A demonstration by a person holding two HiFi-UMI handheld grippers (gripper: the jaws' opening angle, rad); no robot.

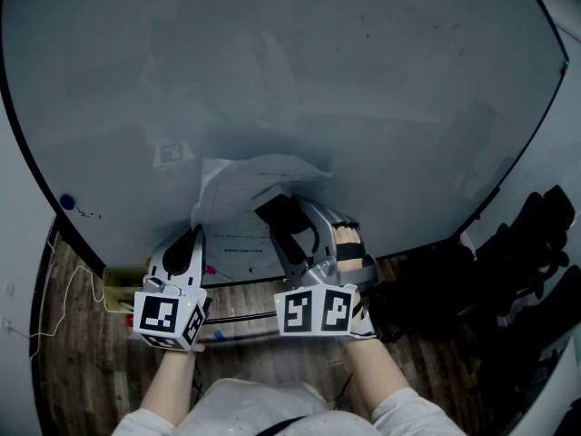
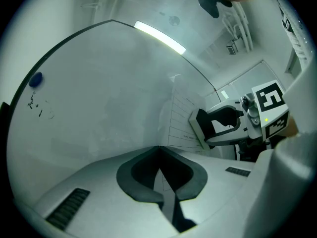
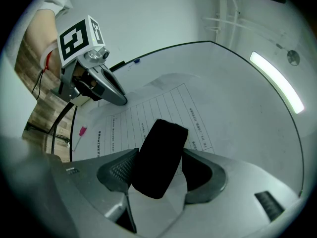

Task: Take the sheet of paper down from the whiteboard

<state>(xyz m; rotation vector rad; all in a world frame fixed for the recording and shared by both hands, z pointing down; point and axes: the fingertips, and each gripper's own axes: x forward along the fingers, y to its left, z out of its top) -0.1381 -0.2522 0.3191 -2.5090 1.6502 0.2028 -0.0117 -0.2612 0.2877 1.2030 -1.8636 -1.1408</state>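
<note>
A printed sheet of paper [image 1: 238, 192] lies against the whiteboard [image 1: 300, 71], and its top edge curls away from the board. My left gripper [image 1: 196, 236] is at the sheet's left edge, shut on that edge. In the left gripper view the paper [image 2: 179, 118] runs down into the closed jaws of the left gripper [image 2: 159, 151]. My right gripper [image 1: 283, 218] is over the lower middle of the sheet, shut on a black eraser-like block [image 3: 159, 156]. In the right gripper view the paper [image 3: 148, 112] lies behind the block, and the left gripper [image 3: 118, 98] touches its far edge.
A blue magnet [image 1: 66, 202] sticks to the board at the left. A small printed square marker [image 1: 172, 151] is on the board above the sheet. A yellowish box [image 1: 116, 289] sits below the board's edge on the left. Dark things [image 1: 536, 243] stand at the right over a wooden floor [image 1: 82, 371].
</note>
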